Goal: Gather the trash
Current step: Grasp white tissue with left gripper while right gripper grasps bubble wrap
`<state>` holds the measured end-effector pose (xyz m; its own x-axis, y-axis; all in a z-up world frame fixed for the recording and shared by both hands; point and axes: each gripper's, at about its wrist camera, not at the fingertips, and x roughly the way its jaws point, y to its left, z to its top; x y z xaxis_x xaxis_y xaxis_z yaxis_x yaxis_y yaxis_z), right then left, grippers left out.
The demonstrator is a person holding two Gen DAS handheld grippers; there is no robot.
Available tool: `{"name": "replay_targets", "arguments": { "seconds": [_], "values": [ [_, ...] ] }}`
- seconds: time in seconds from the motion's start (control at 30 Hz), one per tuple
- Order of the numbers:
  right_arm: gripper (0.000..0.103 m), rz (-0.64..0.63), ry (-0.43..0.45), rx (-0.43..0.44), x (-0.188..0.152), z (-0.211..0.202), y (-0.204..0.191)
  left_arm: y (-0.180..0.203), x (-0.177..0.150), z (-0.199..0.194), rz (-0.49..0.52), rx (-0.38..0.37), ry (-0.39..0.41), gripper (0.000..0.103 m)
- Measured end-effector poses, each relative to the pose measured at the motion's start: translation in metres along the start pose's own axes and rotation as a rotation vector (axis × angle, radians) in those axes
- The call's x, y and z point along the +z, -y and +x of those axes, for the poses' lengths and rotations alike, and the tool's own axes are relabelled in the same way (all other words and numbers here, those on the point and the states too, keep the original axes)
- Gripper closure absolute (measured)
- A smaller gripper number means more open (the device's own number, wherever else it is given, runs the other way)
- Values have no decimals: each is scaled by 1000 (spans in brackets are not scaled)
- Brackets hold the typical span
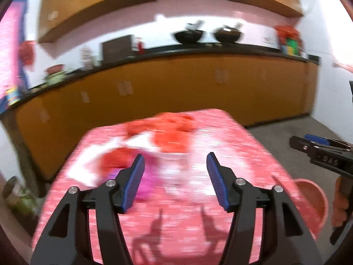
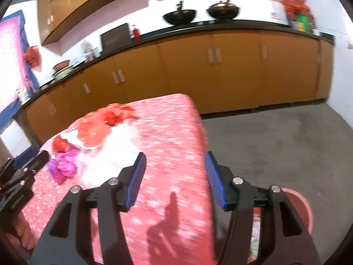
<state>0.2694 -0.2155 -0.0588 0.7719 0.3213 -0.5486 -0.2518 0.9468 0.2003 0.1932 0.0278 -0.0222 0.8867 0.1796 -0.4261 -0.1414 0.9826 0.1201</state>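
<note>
Pink speckled cloth-covered table (image 2: 176,154) is the landmark. Round pink plastic bucket (image 2: 302,207) sits on the floor off its right edge; crumpled red and magenta plastic scraps (image 2: 64,165) lie on its far-left part. Left gripper (image 1: 175,172) & right gripper (image 2: 174,172) both gape, empty. Step looks like reaching for trash; next needs a descent onto scraps. Tabletop nearer is clear.

The left gripper (image 1: 175,165) has its two blue-padded jaws standing apart with nothing between them, and it points forward and a little downward. The right gripper (image 2: 175,165) is in the same state, jaws apart and empty (its own view shows this clearly). In each wrist view the other gripper appears at the edge, level beside it, with fingers (image 1: 338,207) of the person's hand around the handle.
</note>
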Motion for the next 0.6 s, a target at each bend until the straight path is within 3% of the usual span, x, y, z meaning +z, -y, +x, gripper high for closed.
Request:
{"name": "replay_targets", "arguments": {
  "seconds": [0.23, 0.43, 0.6],
  "values": [
    [38, -29, -91, 50, 8, 56, -56, -70, -7, 15, -93, 139, 1, 40],
    [31, -127, -129, 39, 0, 87, -103, -104, -20, 29, -126, 160, -5, 37],
    [31, -192, -180, -18, -7, 110, -120, -121, -26, 43, -169, 147, -17, 37]
  ]
}}
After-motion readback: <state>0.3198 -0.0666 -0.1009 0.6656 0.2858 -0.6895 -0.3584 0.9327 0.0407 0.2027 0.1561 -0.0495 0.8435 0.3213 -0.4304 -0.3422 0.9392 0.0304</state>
